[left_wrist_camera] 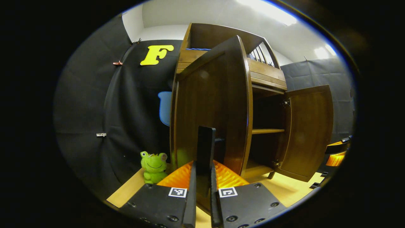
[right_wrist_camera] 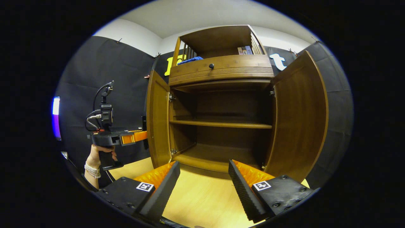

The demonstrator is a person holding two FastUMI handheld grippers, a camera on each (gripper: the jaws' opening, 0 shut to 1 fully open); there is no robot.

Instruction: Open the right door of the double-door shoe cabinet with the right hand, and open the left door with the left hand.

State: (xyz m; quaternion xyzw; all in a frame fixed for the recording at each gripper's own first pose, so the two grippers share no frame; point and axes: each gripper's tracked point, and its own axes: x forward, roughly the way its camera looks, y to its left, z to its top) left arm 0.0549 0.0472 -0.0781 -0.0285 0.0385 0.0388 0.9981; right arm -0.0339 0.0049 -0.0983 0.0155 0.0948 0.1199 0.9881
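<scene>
The shoe cabinet [right_wrist_camera: 221,95] stands on the pale wooden floor [right_wrist_camera: 199,199] against the black cloth wall, and both of its doors are swung open. From the right gripper view the left door [right_wrist_camera: 157,120] stands out edge-on toward the room and the right door [right_wrist_camera: 300,120] is swung wide, so the dark inside with its single shelf [right_wrist_camera: 221,124] is plain to see. Above the doors runs a drawer with a small dark knob [right_wrist_camera: 211,66]. The right gripper [right_wrist_camera: 204,186] hangs low in front of the cabinet, its fingers spread wide with nothing between them. The left gripper [right_wrist_camera: 144,136] is at the outer face of the left door, carried by a hand [right_wrist_camera: 101,153] with a bracelet at the wrist. In the left gripper view its fingers [left_wrist_camera: 193,193] are drawn narrow around a flat dark handle [left_wrist_camera: 205,152] on that door, pressing it from both sides. A green frog toy [left_wrist_camera: 154,166] sits on the floor beside the cabinet.
</scene>
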